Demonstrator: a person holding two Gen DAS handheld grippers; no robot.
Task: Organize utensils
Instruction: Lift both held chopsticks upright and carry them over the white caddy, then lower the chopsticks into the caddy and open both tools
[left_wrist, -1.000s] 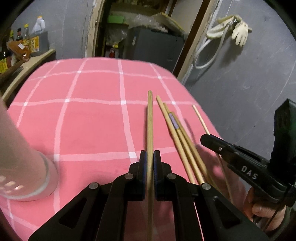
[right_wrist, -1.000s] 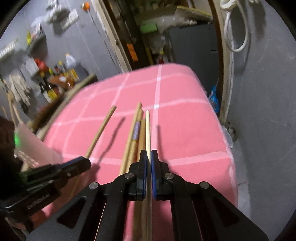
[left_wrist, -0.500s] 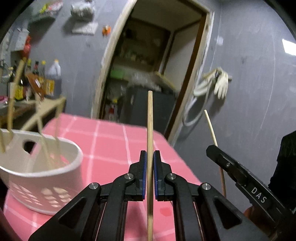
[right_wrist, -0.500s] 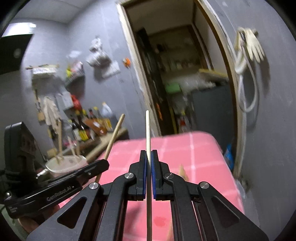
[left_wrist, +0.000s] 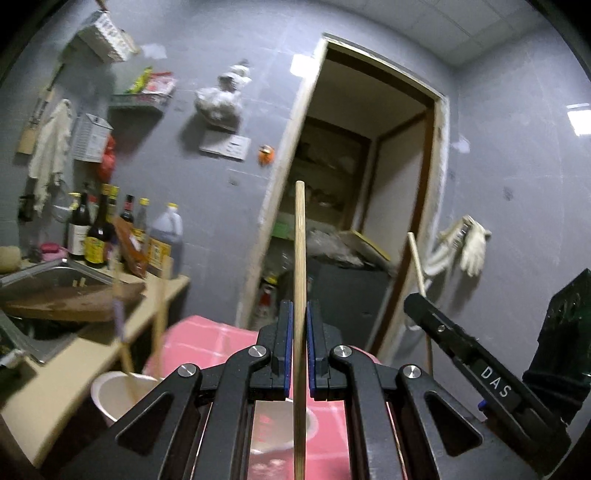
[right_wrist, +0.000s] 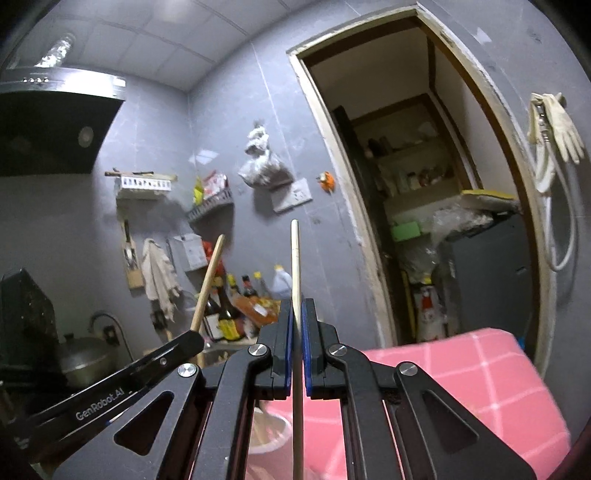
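Both my grippers have tipped upright since a moment ago. Left gripper (left_wrist: 300, 325) pinches a chopstick (left_wrist: 300, 236); right gripper (right_wrist: 297, 325) clamps a thinner stick (right_wrist: 294, 258). Transport step, I judge: next, lower both into the white holder (left_wrist: 107, 391) below.

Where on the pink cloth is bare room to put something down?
In the right wrist view, the pink checked cloth lies bare to the right of the right tongs, out to its edge by the doorway. It is crowded on the left: the white holder with upright chopsticks stands beside the counter.
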